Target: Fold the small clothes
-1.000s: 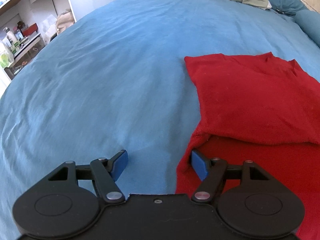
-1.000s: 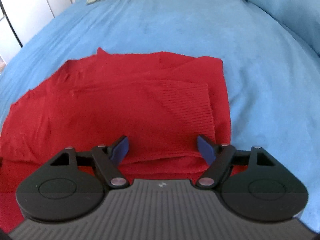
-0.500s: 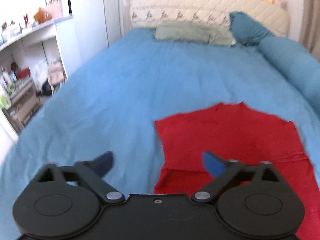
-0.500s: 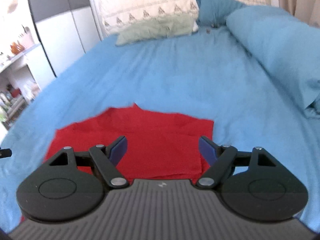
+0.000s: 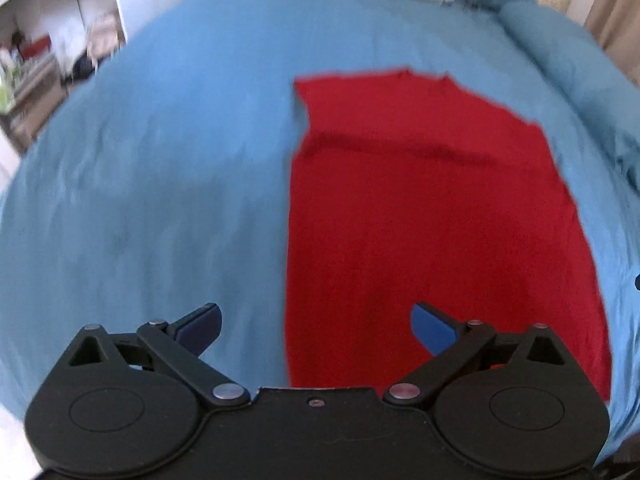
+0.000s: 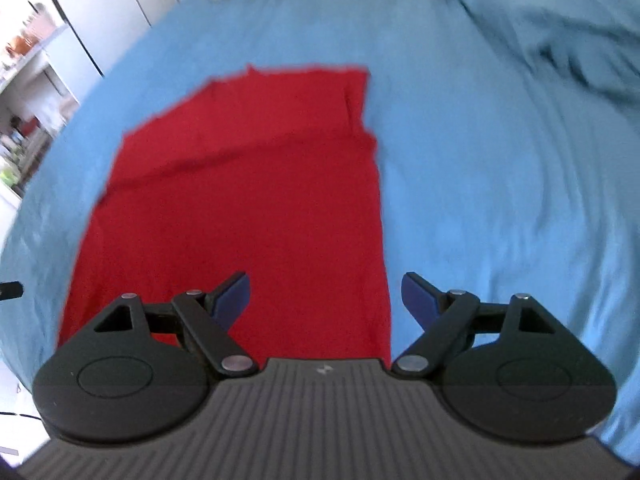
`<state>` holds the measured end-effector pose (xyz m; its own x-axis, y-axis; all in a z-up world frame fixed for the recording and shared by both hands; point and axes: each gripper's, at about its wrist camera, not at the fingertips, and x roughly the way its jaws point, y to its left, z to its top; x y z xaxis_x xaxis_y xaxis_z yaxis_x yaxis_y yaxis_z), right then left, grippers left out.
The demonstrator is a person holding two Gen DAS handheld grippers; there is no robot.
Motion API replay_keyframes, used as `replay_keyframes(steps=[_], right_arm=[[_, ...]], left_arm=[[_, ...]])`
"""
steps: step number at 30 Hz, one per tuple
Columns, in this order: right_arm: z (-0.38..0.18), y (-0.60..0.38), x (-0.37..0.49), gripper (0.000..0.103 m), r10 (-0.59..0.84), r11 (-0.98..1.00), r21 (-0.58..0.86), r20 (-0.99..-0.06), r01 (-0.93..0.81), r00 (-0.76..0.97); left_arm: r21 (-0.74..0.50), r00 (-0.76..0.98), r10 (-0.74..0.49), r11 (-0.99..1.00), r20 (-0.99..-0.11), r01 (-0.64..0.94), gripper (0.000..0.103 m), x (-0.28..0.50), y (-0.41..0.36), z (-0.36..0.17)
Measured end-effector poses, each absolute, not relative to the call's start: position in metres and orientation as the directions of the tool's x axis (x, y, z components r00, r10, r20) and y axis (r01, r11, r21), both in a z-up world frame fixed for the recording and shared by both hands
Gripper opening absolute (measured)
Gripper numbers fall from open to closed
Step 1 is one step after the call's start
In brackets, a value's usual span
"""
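Red garment (image 5: 432,216): near hem hidden beneath left gripper body, between jaws. Same in right view (image 6: 240,200). Both frames motion-blurred; garment folds indistinct. Shelf clutter (image 5: 28,64) far left of jaws: too blurred to identify.

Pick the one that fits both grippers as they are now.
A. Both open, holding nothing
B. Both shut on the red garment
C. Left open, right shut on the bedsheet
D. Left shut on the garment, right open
A: the left gripper and the right gripper both have their blue pads spread wide apart above the red garment, with no cloth between them.
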<state>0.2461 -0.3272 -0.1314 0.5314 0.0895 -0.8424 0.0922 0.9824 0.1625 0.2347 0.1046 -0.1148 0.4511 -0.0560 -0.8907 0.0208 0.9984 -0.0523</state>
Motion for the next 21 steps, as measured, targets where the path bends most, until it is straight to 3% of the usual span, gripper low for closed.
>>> replay_keyframes(steps=[4,6,11,15,18,21], right_arm=[[-0.167,-0.318,0.219,0.094,0.053,0.986,0.115,-0.899,0.117,0.435],[-0.182,-0.317,0.206,0.090,0.034,0.988,0.091,-0.918,0.127,0.395],[-0.204,-0.315,0.180,0.083,0.008,0.981,0.067,-0.950,0.180,0.313],[-0.219,-0.312,0.172,0.074,0.019,0.977,0.072,-0.967,0.200,0.255],[-0.224,-0.310,0.167,0.073,0.023,0.974,0.077,-0.969,0.214,0.247],[-0.223,-0.307,0.168,0.064,0.030,0.974,0.083,-0.969,0.209,0.244]], left_arm=[[-0.055,0.339,-0.057,0.998,-0.939,0.013,0.084,0.214,0.108,-0.154],[-0.048,0.303,-0.048,0.999,-0.952,0.006,0.071,0.206,0.109,-0.166],[-0.075,0.248,-0.066,0.997,-0.966,-0.026,0.057,0.195,0.106,-0.184],[-0.067,0.227,-0.060,0.998,-0.972,-0.021,0.056,0.198,0.095,-0.191],[-0.044,0.223,-0.039,0.999,-0.974,-0.019,0.056,0.203,0.091,-0.195],[-0.054,0.221,-0.044,0.998,-0.974,-0.042,0.052,0.199,0.093,-0.196]])
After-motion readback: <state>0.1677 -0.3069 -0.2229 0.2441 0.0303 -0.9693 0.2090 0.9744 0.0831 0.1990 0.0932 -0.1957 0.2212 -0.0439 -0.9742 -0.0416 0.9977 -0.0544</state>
